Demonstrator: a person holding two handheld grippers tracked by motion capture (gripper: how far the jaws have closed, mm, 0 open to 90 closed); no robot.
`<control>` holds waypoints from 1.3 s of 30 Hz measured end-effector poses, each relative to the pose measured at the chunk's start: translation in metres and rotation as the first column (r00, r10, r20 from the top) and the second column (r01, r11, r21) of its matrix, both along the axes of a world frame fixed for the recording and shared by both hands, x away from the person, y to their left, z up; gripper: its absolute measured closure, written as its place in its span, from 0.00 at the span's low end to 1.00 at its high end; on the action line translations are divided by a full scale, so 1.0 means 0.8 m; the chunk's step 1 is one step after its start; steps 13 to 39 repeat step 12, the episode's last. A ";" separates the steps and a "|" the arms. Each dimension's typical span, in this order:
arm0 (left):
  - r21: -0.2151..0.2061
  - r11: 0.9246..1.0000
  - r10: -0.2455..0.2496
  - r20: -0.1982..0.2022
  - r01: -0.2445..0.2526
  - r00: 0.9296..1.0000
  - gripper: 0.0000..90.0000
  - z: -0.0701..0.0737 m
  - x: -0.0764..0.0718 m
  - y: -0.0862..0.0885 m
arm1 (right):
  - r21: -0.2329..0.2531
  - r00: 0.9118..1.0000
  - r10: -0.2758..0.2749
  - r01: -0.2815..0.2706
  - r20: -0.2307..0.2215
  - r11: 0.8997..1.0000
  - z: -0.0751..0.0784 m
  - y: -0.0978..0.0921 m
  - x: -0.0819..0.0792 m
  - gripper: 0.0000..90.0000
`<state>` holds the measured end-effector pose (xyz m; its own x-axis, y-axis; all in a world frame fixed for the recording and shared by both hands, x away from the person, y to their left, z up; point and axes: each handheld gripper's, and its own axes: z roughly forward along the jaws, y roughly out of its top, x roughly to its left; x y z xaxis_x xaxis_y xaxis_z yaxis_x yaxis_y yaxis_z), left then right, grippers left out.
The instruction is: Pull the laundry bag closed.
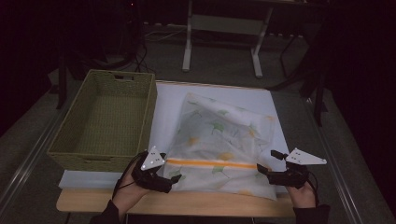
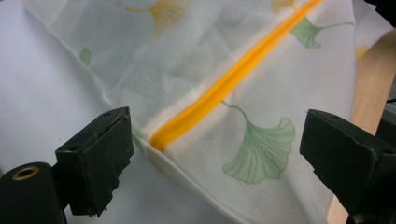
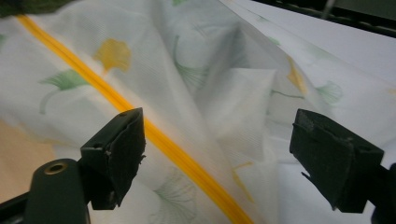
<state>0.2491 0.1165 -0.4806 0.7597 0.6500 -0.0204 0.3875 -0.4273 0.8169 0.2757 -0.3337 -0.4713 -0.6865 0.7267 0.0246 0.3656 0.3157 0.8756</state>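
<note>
Now my left fingers (image 2: 215, 154) stand spread wide, nothing pinched between them; the near left end of the orange stripe (image 2: 224, 84) on the leaf-printed cloth bag (image 2: 261, 116) lies in the gap, low in the left gripper view. My right fingers (image 3: 217, 154) are spread just as wide, with the same stripe running diagonally from the upper left to the bottom centre of the right gripper view and rumpled folds of the bag between them. In the high view my left gripper (image 1: 154, 170) sits at the bag's lower left corner and my right gripper (image 1: 285, 170) at its lower right edge, both low in the frame. The bag lies in the middle on a white sheet (image 1: 163, 112) over the wooden surface (image 1: 187, 205). A green woven basket (image 1: 109, 116) stands at the left, just beside the bag.
</note>
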 end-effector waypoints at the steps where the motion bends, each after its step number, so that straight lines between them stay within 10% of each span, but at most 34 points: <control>1: -0.001 1.000 0.000 0.001 0.000 1.000 0.12 -0.001 0.000 0.001 | 0.002 1.000 0.000 0.000 0.006 1.000 -0.001 0.000 -0.001 0.20; 39: -0.024 1.000 0.005 0.012 -0.004 1.000 0.12 -0.003 0.002 0.008 | -0.013 1.000 -0.007 0.007 0.005 1.000 -0.009 0.001 -0.001 0.20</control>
